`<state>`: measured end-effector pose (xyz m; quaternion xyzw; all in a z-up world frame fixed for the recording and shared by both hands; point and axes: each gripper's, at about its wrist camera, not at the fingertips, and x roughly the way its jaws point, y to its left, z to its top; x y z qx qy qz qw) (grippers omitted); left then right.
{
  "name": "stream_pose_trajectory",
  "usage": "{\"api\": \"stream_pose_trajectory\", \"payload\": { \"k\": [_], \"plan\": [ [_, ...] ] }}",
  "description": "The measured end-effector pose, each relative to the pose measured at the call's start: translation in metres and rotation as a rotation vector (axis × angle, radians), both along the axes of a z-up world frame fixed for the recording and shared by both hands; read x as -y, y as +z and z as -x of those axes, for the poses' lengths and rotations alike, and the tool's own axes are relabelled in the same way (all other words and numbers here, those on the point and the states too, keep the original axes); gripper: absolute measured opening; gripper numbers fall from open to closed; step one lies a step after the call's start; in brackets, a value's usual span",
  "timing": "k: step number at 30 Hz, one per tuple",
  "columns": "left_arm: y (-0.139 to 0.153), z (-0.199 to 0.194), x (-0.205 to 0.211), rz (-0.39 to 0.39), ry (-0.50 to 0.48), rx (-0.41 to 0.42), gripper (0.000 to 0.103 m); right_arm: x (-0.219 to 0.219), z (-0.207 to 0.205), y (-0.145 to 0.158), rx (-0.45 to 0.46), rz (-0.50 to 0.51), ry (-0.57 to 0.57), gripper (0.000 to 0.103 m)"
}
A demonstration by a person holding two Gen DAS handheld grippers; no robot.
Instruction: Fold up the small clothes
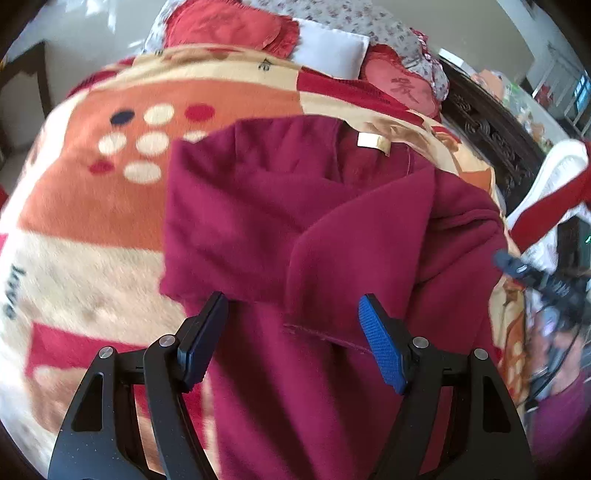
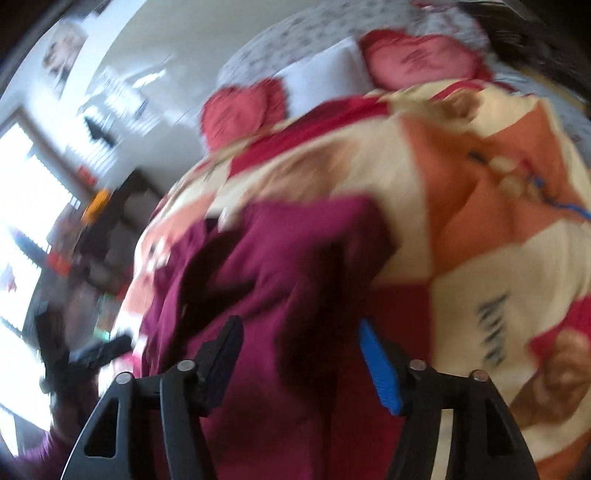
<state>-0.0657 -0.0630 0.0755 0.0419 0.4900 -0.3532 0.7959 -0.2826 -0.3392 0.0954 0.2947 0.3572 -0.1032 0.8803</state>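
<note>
The dark magenta fleece garment [image 1: 295,229] lies on the orange-and-cream patterned blanket [image 1: 92,206], both sides apparently folded inward. The left gripper [image 1: 293,314] and right gripper [image 2: 299,343] hover wide, holding nothing. Next seems the near hem: grasp it and fold toward the far collar.

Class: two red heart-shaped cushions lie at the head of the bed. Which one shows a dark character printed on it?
In the left wrist view, the right cushion, beside the dark headboard, bears the character. The left cushion, past the white pillow, shows none.
</note>
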Motion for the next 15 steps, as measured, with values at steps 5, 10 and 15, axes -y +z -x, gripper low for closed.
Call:
{"api": "stream_pose_trajectory", "payload": {
  "k": [5,10,15],
  "plan": [
    [0.005,0.012,0.000,-0.008,-0.023,0.024,0.074,-0.023,-0.008,-0.006,-0.045,-0.020,0.016,0.007],
    [-0.001,0.015,0.001,-0.029,-0.051,0.018,0.074,-0.036,0.041,-0.006,-0.124,0.023,0.011,0.007],
    [-0.002,0.023,-0.005,-0.019,-0.088,0.021,0.074,-0.033,0.061,-0.034,-0.161,-0.059,-0.018,0.008]
  ]
}}
